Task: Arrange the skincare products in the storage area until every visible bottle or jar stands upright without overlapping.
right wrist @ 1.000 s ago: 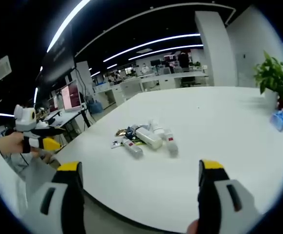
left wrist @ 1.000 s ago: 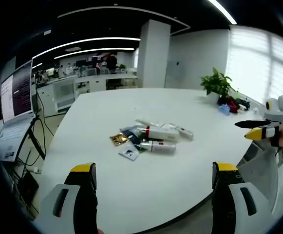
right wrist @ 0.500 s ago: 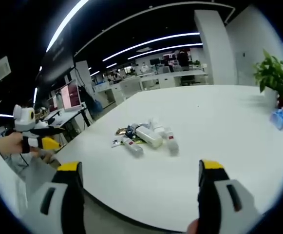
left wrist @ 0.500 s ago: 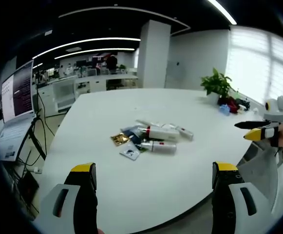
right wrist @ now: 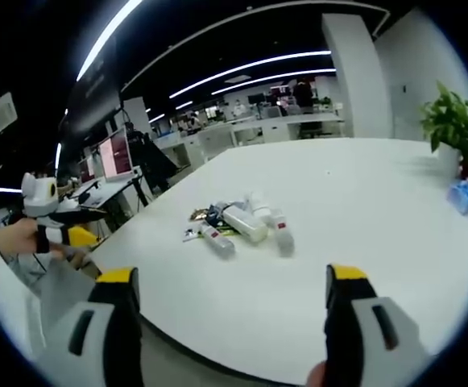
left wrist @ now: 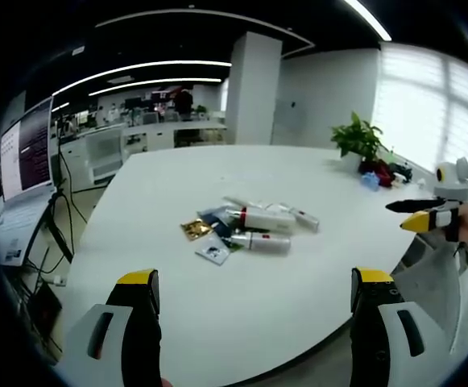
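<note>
A heap of skincare products lies on the white table (left wrist: 217,306): white bottles and tubes (left wrist: 264,219) on their sides, overlapping, with flat sachets (left wrist: 212,251) beside them. The same pile of bottles (right wrist: 244,224) sits mid-table in the right gripper view. My left gripper (left wrist: 254,282) is open, well short of the pile, near the table's edge. My right gripper (right wrist: 229,278) is open too, also well back from the pile. The right gripper (left wrist: 427,216) appears at the right of the left gripper view, and the left gripper (right wrist: 60,230) at the left of the right gripper view, held in a hand.
A potted plant (left wrist: 359,139) and small red and blue items (left wrist: 381,174) stand at the far side of the table. Beside the table are a monitor (left wrist: 26,149) and cables. Office desks and people are in the background.
</note>
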Tool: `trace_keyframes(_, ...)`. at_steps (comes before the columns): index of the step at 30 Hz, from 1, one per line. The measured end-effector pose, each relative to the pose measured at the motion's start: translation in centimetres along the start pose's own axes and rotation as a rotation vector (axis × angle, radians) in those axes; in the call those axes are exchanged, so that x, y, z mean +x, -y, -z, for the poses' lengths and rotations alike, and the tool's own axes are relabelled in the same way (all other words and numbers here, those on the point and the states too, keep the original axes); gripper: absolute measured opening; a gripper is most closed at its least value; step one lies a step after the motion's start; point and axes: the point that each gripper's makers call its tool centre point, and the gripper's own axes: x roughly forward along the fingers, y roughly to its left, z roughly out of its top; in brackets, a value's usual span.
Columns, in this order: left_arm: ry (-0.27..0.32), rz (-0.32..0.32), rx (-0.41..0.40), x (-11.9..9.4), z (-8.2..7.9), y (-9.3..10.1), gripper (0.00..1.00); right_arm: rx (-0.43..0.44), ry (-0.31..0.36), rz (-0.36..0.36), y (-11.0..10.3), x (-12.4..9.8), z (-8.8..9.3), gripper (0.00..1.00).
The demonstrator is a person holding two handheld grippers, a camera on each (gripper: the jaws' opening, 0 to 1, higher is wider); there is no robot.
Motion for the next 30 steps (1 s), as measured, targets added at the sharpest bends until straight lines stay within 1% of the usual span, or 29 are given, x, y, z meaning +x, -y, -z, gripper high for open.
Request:
trace_keyframes(8,-0.014,0.003,-0.007,0.4,0.5,-0.2,0.97,-0.011,-0.015,-0.002,0.8,0.8,-0.1,0.94)
trace_keyframes(15,-0.021,0.012,-0.013,1.0,0.5,-0.2,0.97,-0.029,-0.036,-0.023,1.2,1.6,-0.4,0.88)
trace_keyframes(20,-0.028,0.013,-0.012,1.4,0.7,-0.3,0.97,-0.038,-0.042,-0.034,1.5,2.4,-0.8,0.88)
trace_keyframes(25,-0.033,0.013,-0.020,1.8,0.7,-0.7,0.97,-0.051,-0.049,-0.049,2.0,3.7,-1.5,0.87)
trace_keyframes(30,-0.039,0.014,-0.025,2.2,0.8,-0.9,0.97,-0.083,-0.063,-0.069,2.2,5.1,-2.1,0.82)
